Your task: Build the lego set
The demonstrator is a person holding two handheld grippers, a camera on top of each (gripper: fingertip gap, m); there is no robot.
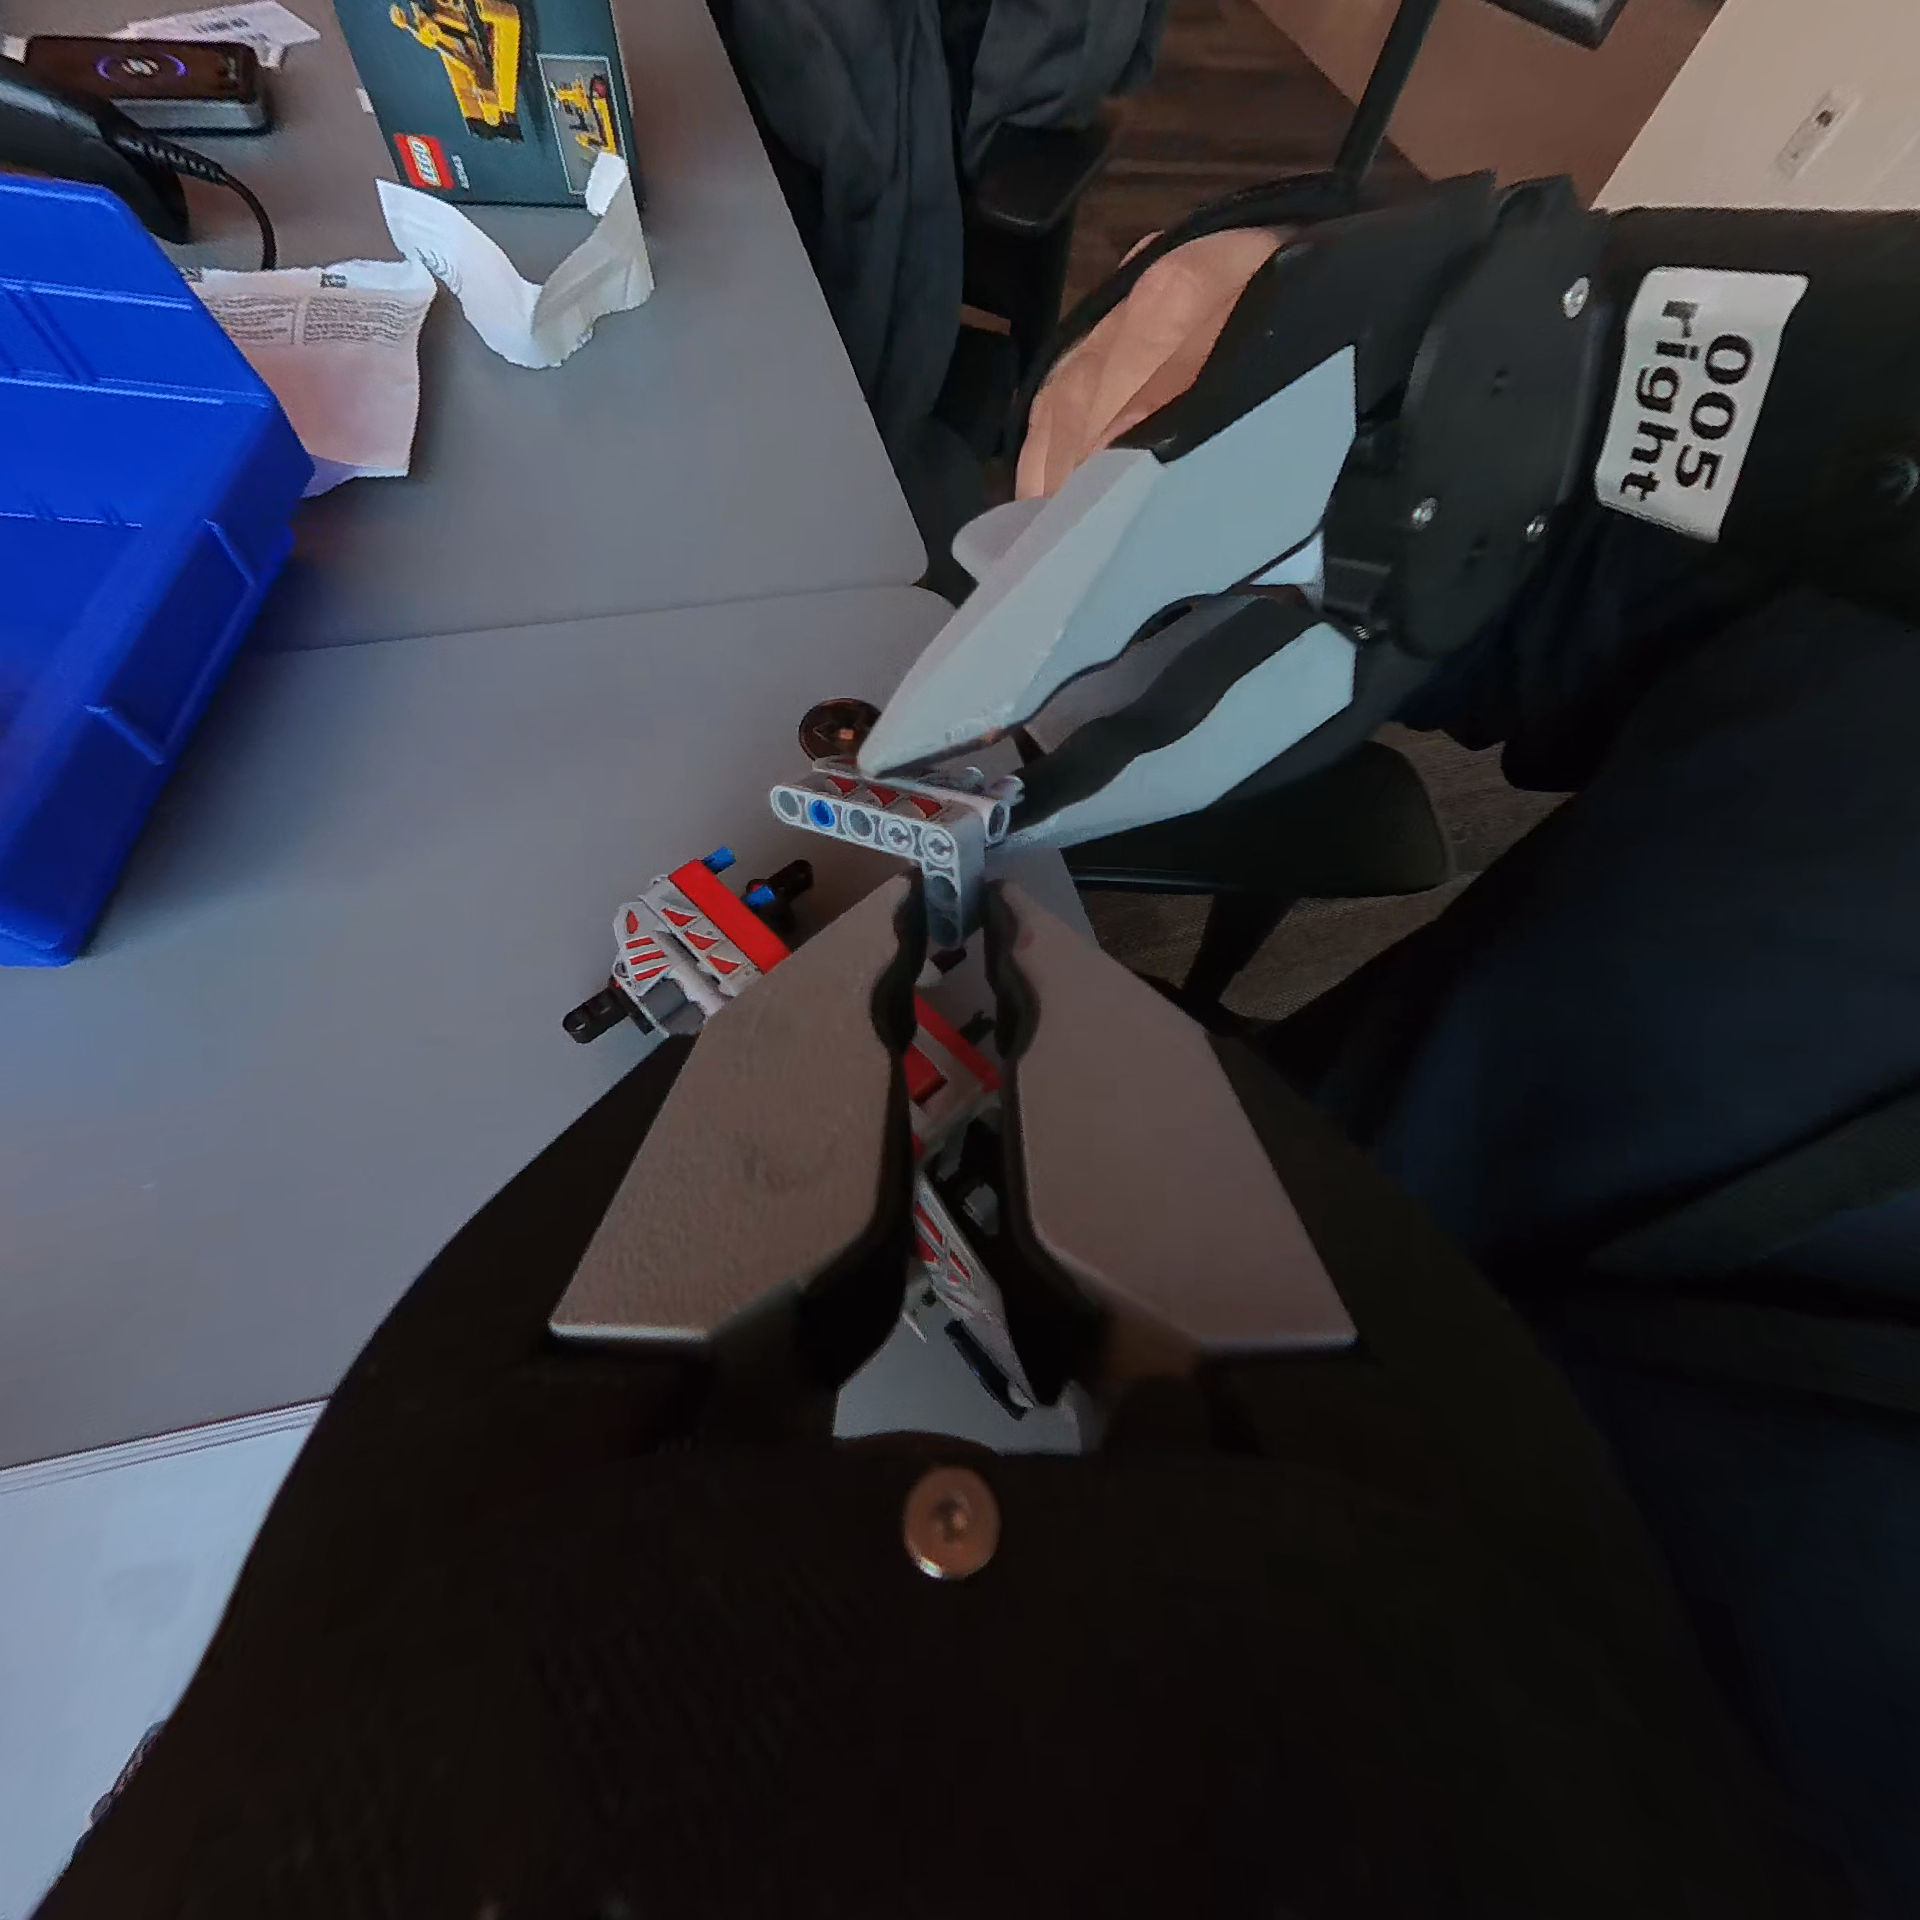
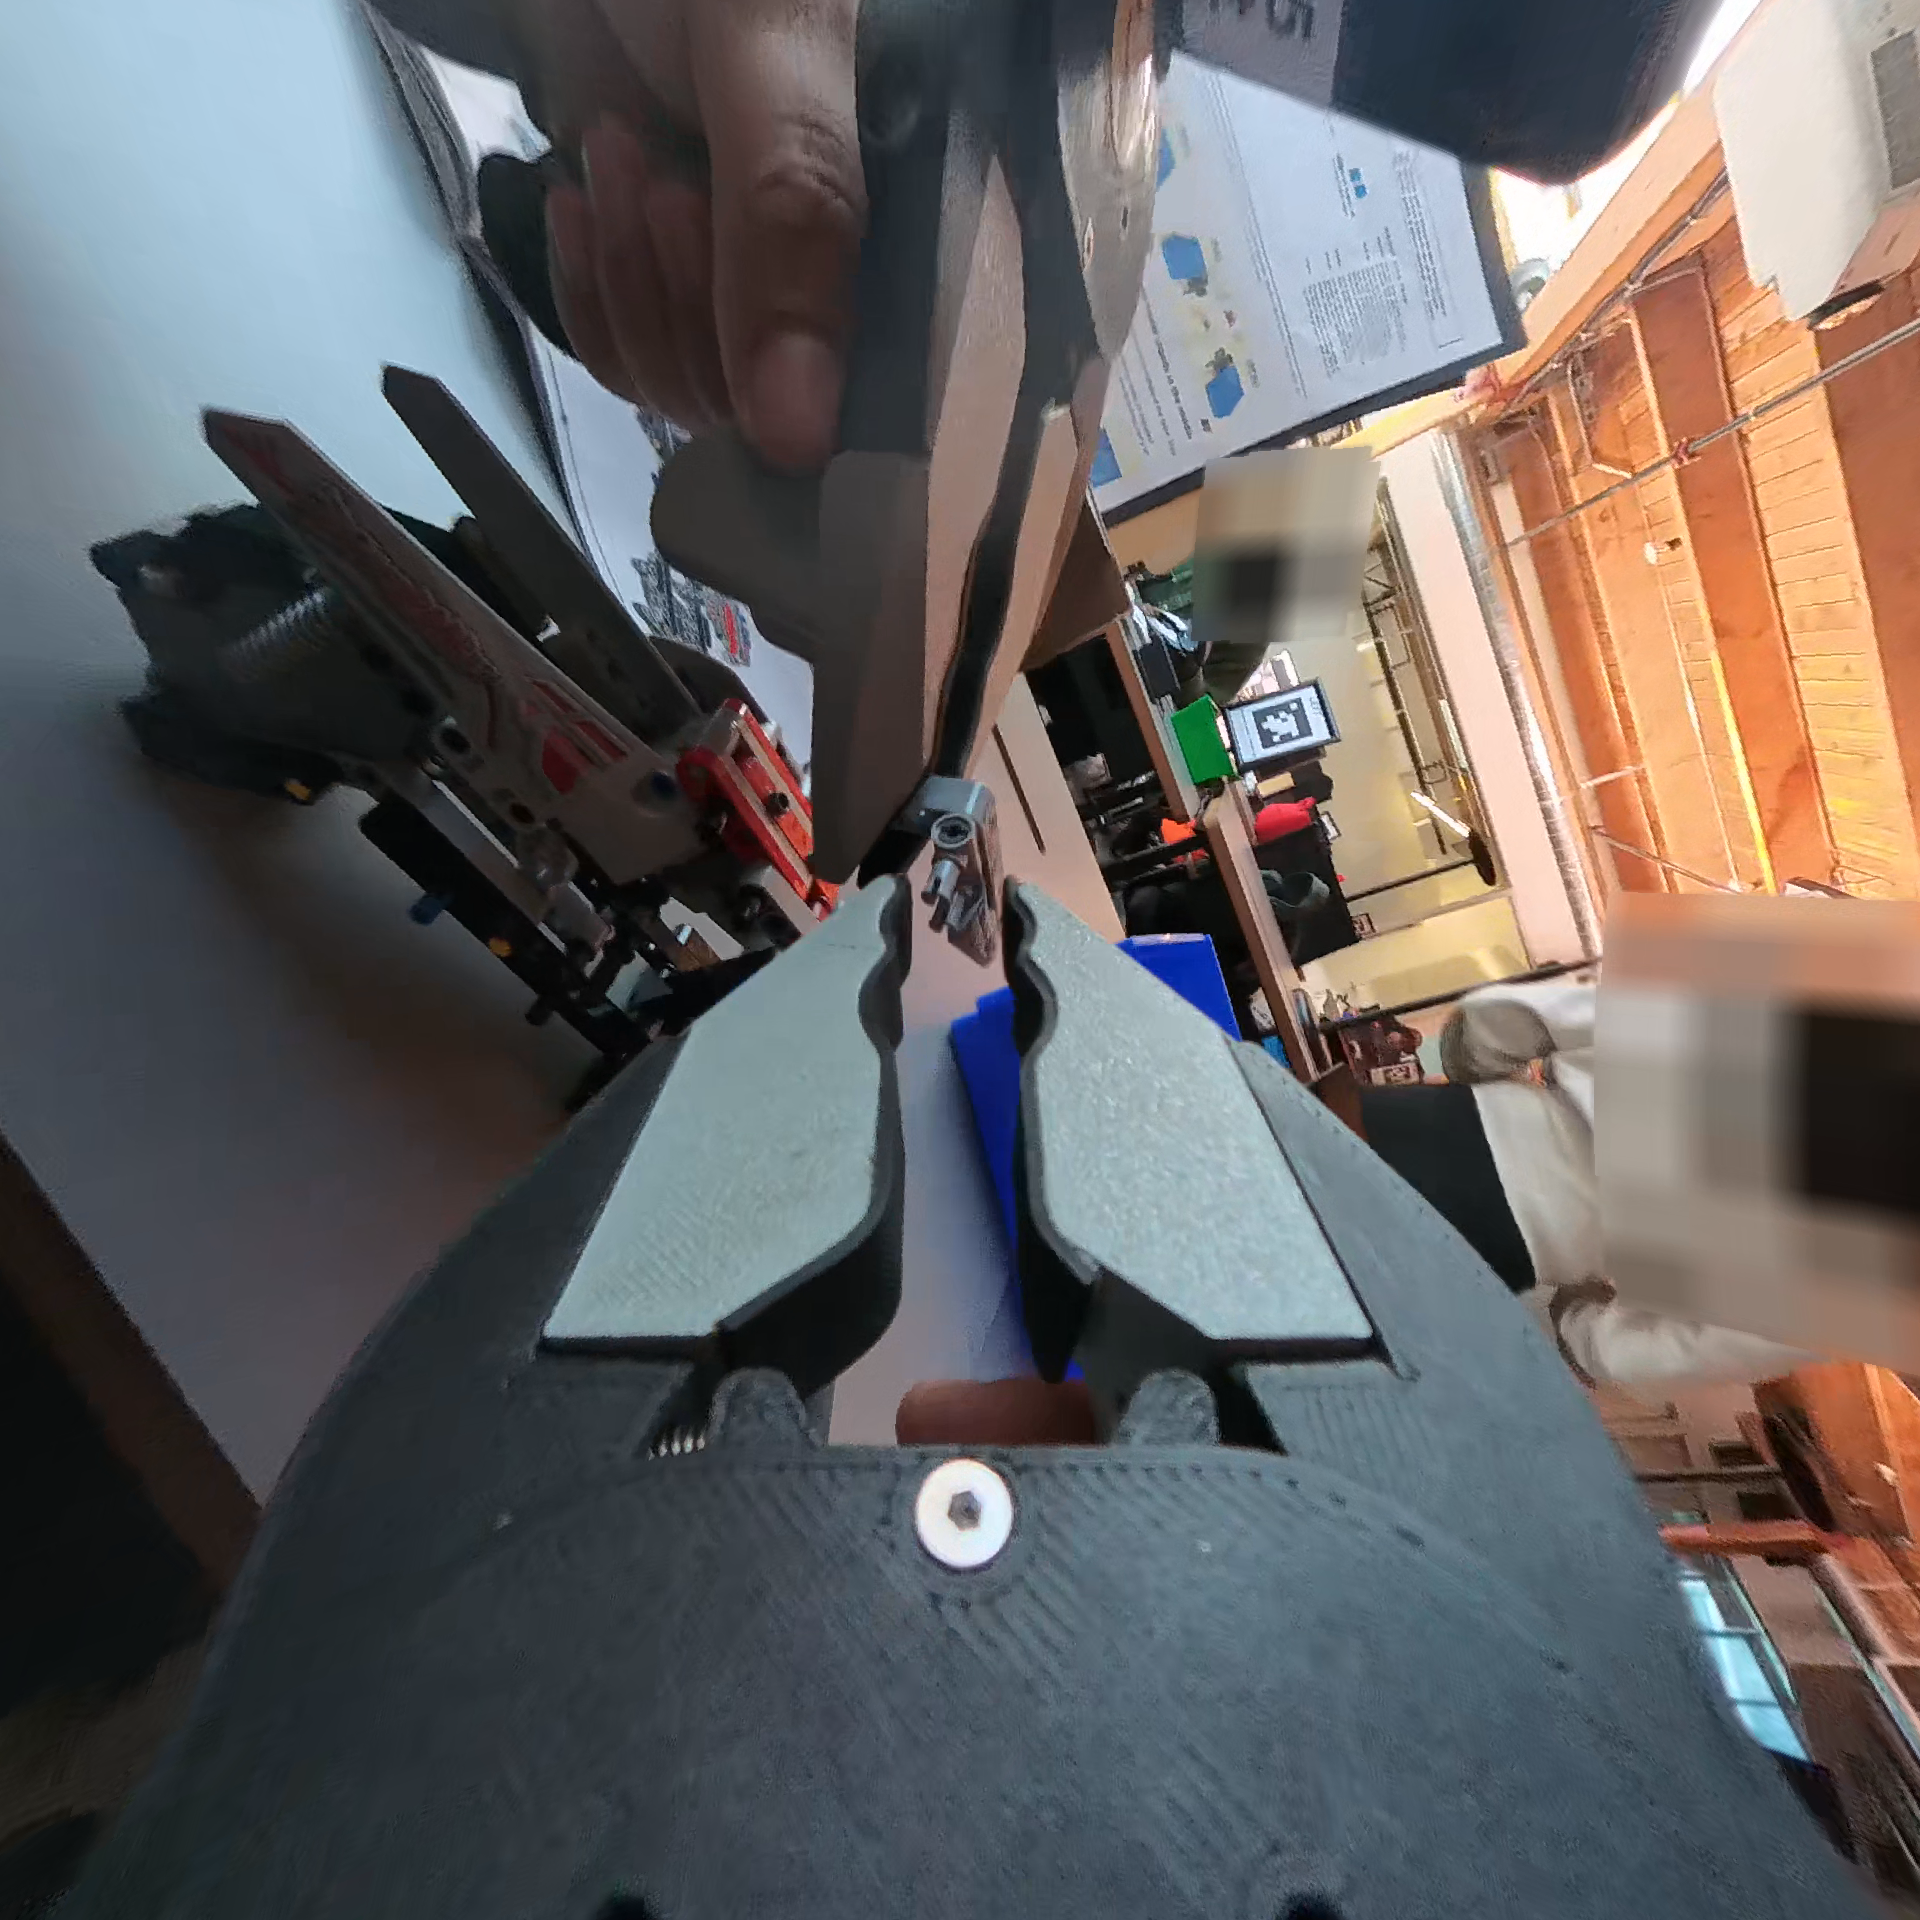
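Observation:
My left gripper (image 1: 953, 902) is shut on the short leg of a grey L-shaped beam (image 1: 883, 823) with red stickers and holds it above the grey table (image 1: 416, 831). My right gripper (image 1: 951, 781) comes in from the upper right, its fingers closed around the beam's far end, where small grey pins stick out. In the right wrist view that end (image 2: 961, 883) sits between my right gripper's tips (image 2: 958, 902), with the left gripper (image 2: 894, 831) above it. A red, white and grey sub-assembly (image 1: 696, 956) (image 2: 623, 790) lies on the table below.
A blue bin (image 1: 125, 540) (image 2: 997, 1081) stands at the left of the table. The set's box (image 1: 499, 94) and torn paper bags (image 1: 499, 281) lie behind. A small brown disc (image 1: 836, 727) sits near the table edge. A chair with a dark jacket (image 1: 935, 156) stands beyond. A person (image 2: 1527, 1143) is far off. Both grippers' tips are close together, under 4 cm apart.

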